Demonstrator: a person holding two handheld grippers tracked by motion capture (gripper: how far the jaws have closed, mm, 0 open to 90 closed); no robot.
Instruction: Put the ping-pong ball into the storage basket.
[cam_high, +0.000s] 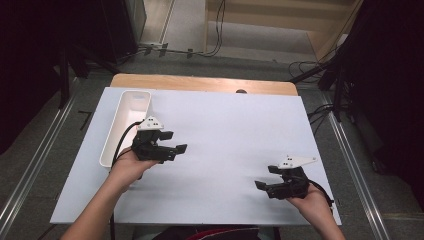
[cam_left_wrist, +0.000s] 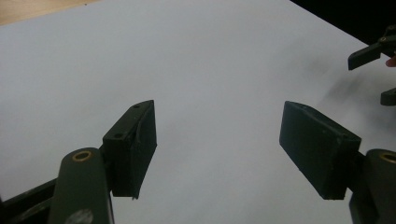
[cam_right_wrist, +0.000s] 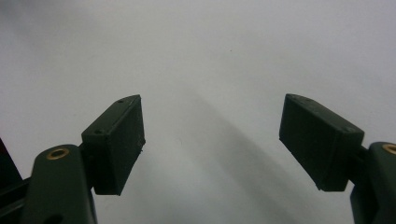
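- My left claw (cam_high: 174, 141) sits over the left part of the white board (cam_high: 225, 130), its tips pointing right toward the middle.
- Its jaws stand wide apart; in the left gripper view I see bare white surface between the two black pads (cam_left_wrist: 135, 144), with nothing gripped.
- My left hand (cam_high: 129, 167) wraps the body from the near side, and the grey three-cornered plate (cam_high: 150, 123) rides on top.
- The long white tray (cam_high: 111, 145) lies just beside this claw, on its left, along the left edge of the board; it runs from near to far. The tray looks hollow; I cannot tell whether anything lies in it.
- A black cable (cam_high: 125, 136) trails from the left claw across the tray's rim.
- My right claw (cam_high: 266, 177) is at the near right of the board, pointing left, well apart from the left one.
- Its jaws are wide too; the right gripper view shows plain white board between the pads (cam_right_wrist: 116, 140), nothing held.
- My right hand (cam_high: 312, 200) grips it from the near side.
- A strip of wooden tabletop (cam_high: 200, 82) shows beyond the board's far edge.
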